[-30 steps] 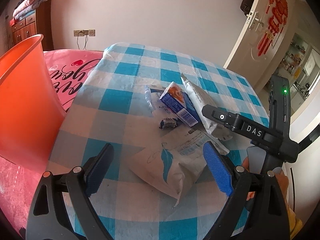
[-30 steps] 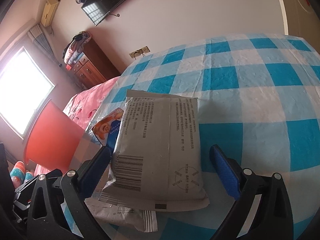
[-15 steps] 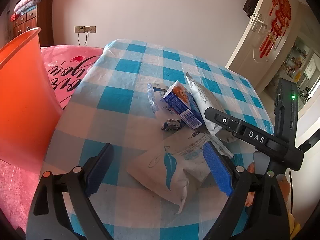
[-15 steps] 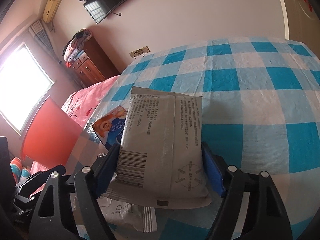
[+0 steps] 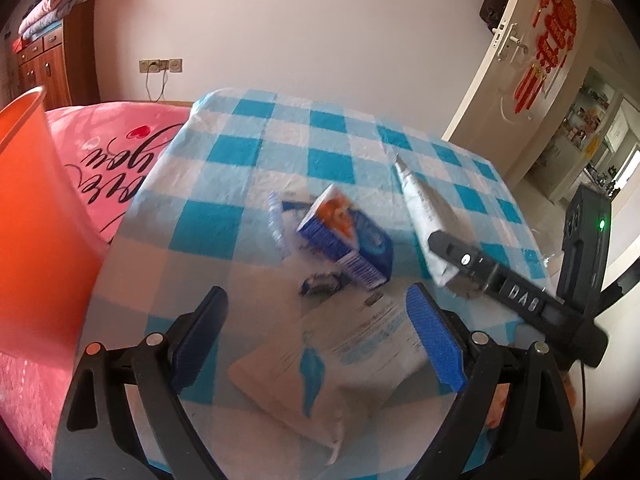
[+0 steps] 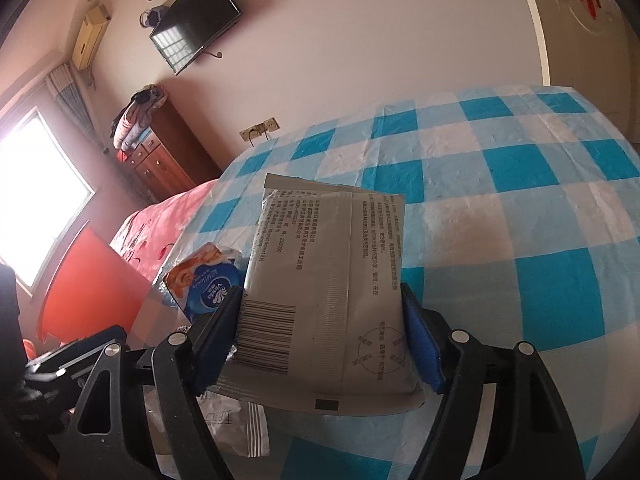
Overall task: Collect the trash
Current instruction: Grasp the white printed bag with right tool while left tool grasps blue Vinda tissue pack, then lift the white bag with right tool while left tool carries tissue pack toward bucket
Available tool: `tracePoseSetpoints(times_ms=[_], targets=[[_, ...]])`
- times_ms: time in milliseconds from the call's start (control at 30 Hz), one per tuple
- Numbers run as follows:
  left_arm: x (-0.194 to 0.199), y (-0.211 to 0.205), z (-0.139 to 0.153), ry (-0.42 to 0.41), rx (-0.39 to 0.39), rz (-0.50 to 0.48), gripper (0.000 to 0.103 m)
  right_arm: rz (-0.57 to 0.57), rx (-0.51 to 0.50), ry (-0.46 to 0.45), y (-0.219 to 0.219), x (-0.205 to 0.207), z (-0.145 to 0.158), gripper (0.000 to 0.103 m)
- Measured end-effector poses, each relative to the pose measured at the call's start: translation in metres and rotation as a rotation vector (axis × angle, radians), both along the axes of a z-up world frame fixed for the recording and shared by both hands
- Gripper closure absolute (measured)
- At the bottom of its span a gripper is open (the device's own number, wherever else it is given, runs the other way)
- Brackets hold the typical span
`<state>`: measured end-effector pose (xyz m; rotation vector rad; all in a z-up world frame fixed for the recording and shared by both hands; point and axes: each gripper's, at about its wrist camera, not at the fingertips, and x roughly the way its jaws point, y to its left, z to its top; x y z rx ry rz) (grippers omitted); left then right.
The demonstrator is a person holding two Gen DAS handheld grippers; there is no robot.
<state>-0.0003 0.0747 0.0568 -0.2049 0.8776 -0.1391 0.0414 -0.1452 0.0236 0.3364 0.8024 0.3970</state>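
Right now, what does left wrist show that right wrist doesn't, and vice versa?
Left wrist only: the open door with red decoration, a white pouch between the left gripper fingers, untouched, and a small dark wrapper.

Right wrist only: the wall TV, window, and the barcode side of the grey packet, with the right gripper closing, pads on its edges.

Both: checked tablecloth, orange bin, blue tissue box, wooden dresser.

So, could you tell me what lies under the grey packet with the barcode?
Under the grey packet, a white wrapper pokes out at its near left corner, on the checked tablecloth. How far the wrapper runs beneath is covered.
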Motion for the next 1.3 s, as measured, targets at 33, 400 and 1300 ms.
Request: tracePoseSetpoints(times_ms=[33, 400, 1300], targets=[[0.002, -0.003, 0.002, -0.002, -0.013, -0.004, 0.012, -0.004, 0.000, -0.004, -0.001, 0.000, 0.001, 0.028], [0.033, -0.045, -0.004, 0.027, -0.050, -0.045, 0.012, -0.136, 0.014, -0.010, -0.040, 0.006, 0.001, 0.028], [0.100, -0.087, -0.044, 0.101, 0.138, -0.043, 0.044, -0.272, 0.076, 0.021, -0.079, 0.006, -0.002, 0.028]])
